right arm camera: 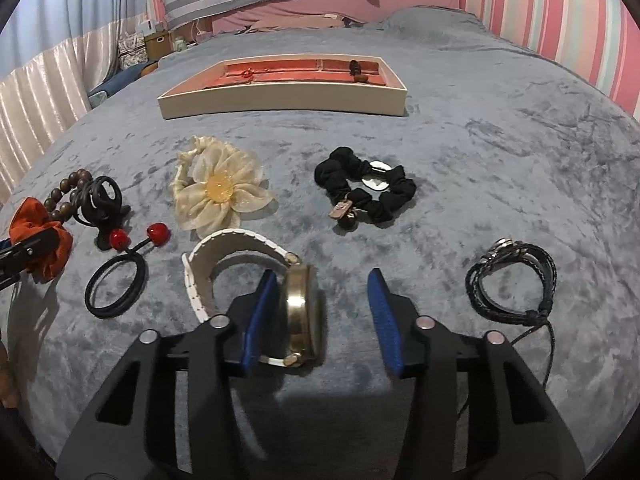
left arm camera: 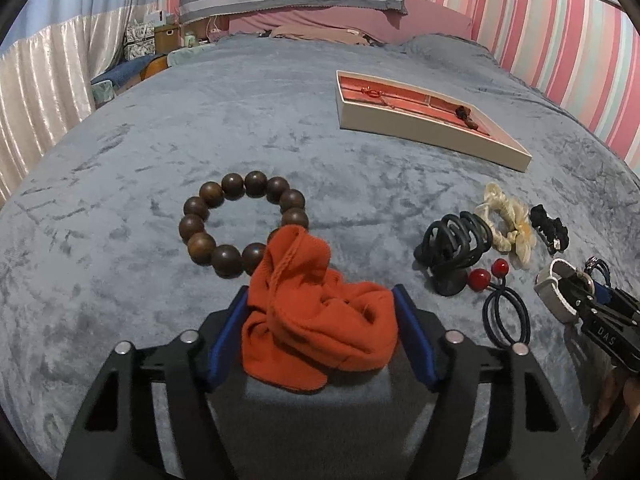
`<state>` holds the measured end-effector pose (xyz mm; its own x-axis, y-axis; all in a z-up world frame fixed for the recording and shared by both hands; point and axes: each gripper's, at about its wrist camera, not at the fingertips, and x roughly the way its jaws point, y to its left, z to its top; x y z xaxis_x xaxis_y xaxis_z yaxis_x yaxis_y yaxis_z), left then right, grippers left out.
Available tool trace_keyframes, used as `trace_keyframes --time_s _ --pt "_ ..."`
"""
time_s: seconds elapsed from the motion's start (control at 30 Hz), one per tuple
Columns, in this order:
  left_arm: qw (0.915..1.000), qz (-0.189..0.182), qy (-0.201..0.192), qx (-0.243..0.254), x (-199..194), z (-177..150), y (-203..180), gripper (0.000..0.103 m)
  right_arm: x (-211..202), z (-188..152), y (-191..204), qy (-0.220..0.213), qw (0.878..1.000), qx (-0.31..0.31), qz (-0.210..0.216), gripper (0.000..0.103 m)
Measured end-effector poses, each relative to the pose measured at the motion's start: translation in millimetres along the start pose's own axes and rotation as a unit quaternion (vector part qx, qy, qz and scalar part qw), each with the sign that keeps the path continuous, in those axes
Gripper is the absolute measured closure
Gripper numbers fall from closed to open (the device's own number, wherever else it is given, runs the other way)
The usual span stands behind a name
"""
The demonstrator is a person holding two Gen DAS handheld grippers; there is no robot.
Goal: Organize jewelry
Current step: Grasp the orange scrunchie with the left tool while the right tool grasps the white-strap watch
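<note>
My left gripper (left arm camera: 320,304) has its jaws around an orange scrunchie (left arm camera: 316,320) on the grey bedspread; the pads touch both sides of it. A brown bead bracelet (left arm camera: 240,224) lies just beyond. My right gripper (right arm camera: 324,296) is open around a gold watch with a white strap (right arm camera: 304,304), which lies on the bed against the left pad. The white jewelry tray with a red lining (right arm camera: 280,100) lies farther back and holds a red bracelet (right arm camera: 248,74) and a dark piece (right arm camera: 356,68); it also shows in the left wrist view (left arm camera: 432,132).
On the bed lie a black claw clip (left arm camera: 452,256), a red-bead hair tie (right arm camera: 120,284), a cream flower scrunchie (right arm camera: 220,188), a black scrunchie (right arm camera: 364,188) and a black braided bracelet (right arm camera: 516,284). Pillows and a striped wall stand behind.
</note>
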<state>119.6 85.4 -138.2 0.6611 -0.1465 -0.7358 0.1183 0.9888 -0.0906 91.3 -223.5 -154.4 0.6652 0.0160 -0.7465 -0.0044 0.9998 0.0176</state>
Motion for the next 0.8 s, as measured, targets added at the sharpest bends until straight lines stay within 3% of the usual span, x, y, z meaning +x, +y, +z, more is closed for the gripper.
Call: trace_keyframes --time_s 0.2,0.37,0.57,0.8 --pt "1.0 0.0 0.005 -0.001 4 1 1 0.055 2 3 9 0.005 1.0 -0.006 0.009 0.081" --pt "1.0 0.001 0.002 -0.002 3 0 1 0.063 0 3 12 0.002 1.0 -0.011 -0.002 0.087" --pt "1.0 -0.003 0.0 0.002 1 0 1 0.07 -1 3 6 -0.002 1.0 0.0 0.002 0.089" --pt "0.9999 -0.011 -0.01 0.008 -7 6 0 0.072 -3 12 -4 -0.008 1.0 0.014 0.006 0.089"
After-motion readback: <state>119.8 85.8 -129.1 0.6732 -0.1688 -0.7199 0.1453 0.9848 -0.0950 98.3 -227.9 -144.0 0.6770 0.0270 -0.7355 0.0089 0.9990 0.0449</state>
